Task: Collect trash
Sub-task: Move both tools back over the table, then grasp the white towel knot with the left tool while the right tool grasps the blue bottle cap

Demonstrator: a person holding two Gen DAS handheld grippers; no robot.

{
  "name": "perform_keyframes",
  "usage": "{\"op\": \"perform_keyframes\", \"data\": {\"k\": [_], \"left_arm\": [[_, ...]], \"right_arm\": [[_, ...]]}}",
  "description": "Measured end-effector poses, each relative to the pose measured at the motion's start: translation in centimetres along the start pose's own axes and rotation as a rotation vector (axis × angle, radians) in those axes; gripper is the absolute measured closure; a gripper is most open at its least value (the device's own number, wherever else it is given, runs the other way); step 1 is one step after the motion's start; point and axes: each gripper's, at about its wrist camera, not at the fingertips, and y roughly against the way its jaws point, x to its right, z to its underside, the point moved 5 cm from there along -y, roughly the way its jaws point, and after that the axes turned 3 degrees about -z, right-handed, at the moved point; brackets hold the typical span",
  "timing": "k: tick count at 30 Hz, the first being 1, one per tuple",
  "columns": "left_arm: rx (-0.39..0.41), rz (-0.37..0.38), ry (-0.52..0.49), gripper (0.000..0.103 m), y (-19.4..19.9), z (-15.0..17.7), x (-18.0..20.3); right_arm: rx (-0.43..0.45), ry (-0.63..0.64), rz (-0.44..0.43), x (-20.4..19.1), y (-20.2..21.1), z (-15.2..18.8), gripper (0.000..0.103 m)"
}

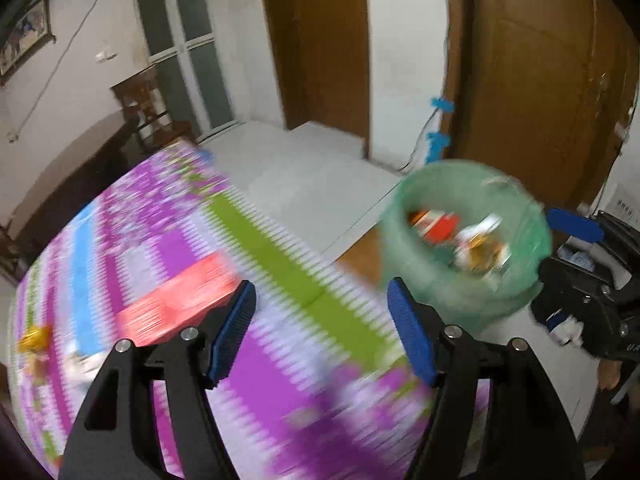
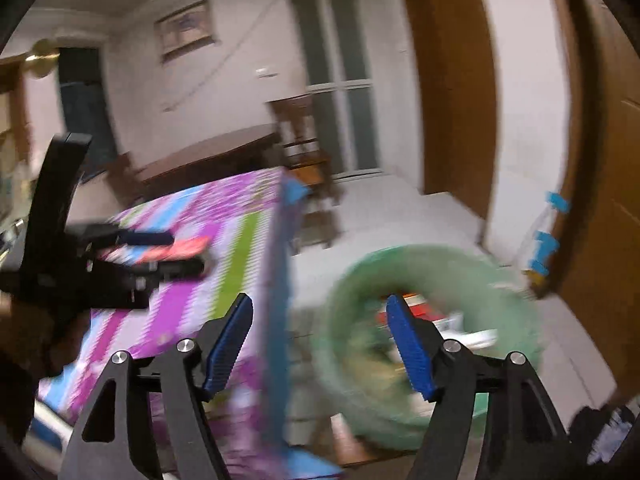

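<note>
Both frames motion-blurred. Left gripper (image 1: 322, 330) spread, nothing between its pads; right gripper (image 2: 320, 344) likewise spread and empty. Green-lined trash bin (image 1: 466, 240) on the floor at 3 o'clock of the table, wrappers already inside. Judged step: between drops, heading for another pick. Red packet (image 1: 180, 306) lies at 10 o'clock of the left gripper on the striped tablecloth (image 1: 288, 264); next move needs jaws straddling it. Only the left view shows a gold wrapper (image 1: 34, 338); only the right view shows the cloth's hanging edge.
</note>
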Motion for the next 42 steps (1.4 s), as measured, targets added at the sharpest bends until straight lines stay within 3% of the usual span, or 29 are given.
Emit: {"op": "perform_keyframes", "data": {"k": [4, 8, 15, 24, 29, 32, 38, 42], "left_arm": [[-0.069, -0.099, 0.031, 0.037, 1.6, 2.7, -8.6], [-0.127, -0.128, 0.066, 0.036, 2.9, 4.1, -17.0], [-0.199, -0.198, -0.015, 0.036, 1.1, 6.6, -25.1], [-0.239, -0.134, -0.257, 0.036, -3.0, 9.2, -26.0], [-0.139, -0.063, -0.270, 0.028, -2.7, 9.1, -25.7], [-0.127, 0.011, -0.275, 0.028, -3.0, 9.4, -25.0], [-0.102, 0.063, -0.277, 0.028, -4.4, 9.6, -24.5], [-0.097, 0.110, -0.280, 0.040, -4.6, 9.6, -24.1]], "right_arm": [[-0.047, 0.020, -0.088, -4.4, -2.4, 1.1, 0.032], [-0.078, 0.046, -0.143, -8.1, -4.3, 1.4, 0.032], [-0.118, 0.135, -0.234, -15.7, -6.8, 1.2, 0.031], [-0.189, 0.159, -0.293, -21.4, -11.0, 1.4, 0.028], [-0.215, 0.165, -0.307, -23.1, -12.8, 1.6, 0.025], [-0.234, 0.154, -0.307, -23.8, -14.2, 1.7, 0.025], [-0.267, 0.175, -0.318, -25.7, -16.0, 2.0, 0.025], [-0.283, 0.184, -0.325, -26.9, -17.0, 2.2, 0.025]]}}
